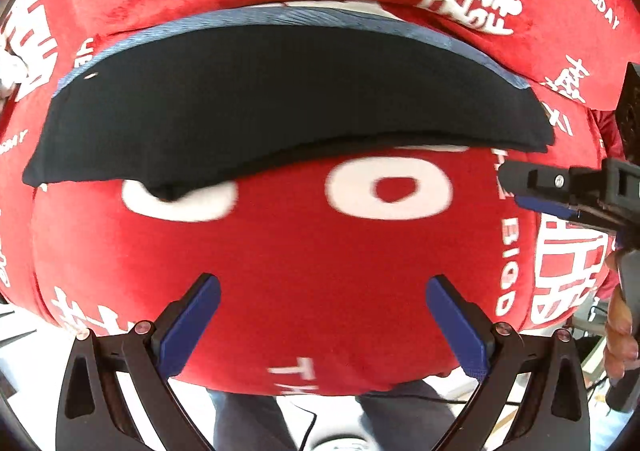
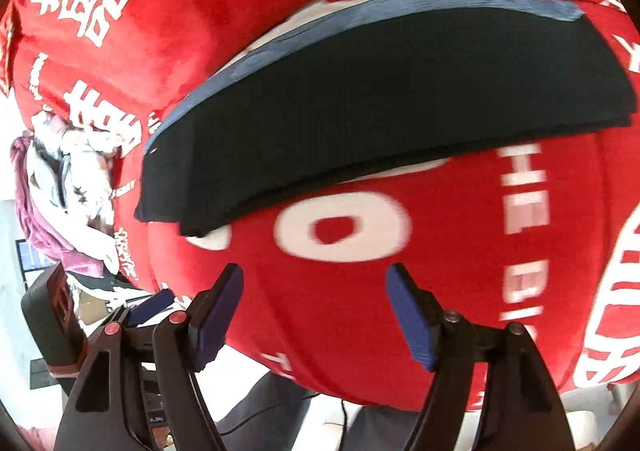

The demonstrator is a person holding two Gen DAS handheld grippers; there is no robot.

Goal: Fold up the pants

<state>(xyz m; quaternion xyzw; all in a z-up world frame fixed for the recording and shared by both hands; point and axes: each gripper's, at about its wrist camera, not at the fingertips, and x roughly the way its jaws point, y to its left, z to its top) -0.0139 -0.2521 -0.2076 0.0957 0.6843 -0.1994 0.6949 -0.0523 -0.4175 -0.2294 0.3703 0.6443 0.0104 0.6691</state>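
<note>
Dark pants [image 1: 280,107] lie folded into a flat layered band on the red blanket [image 1: 320,259], while both grippers, left [image 1: 322,325] and right [image 2: 316,311], hover empty, fingers spread; folding looks nearly done

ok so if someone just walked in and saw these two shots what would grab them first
The bright red plush cover with big white lettering fills both views. Across its middle lies a flat, folded dark pair of pants, with a blue-grey band along the far edge. Both the left gripper and the right gripper are open and hold nothing, on the near side of the pants.
</note>
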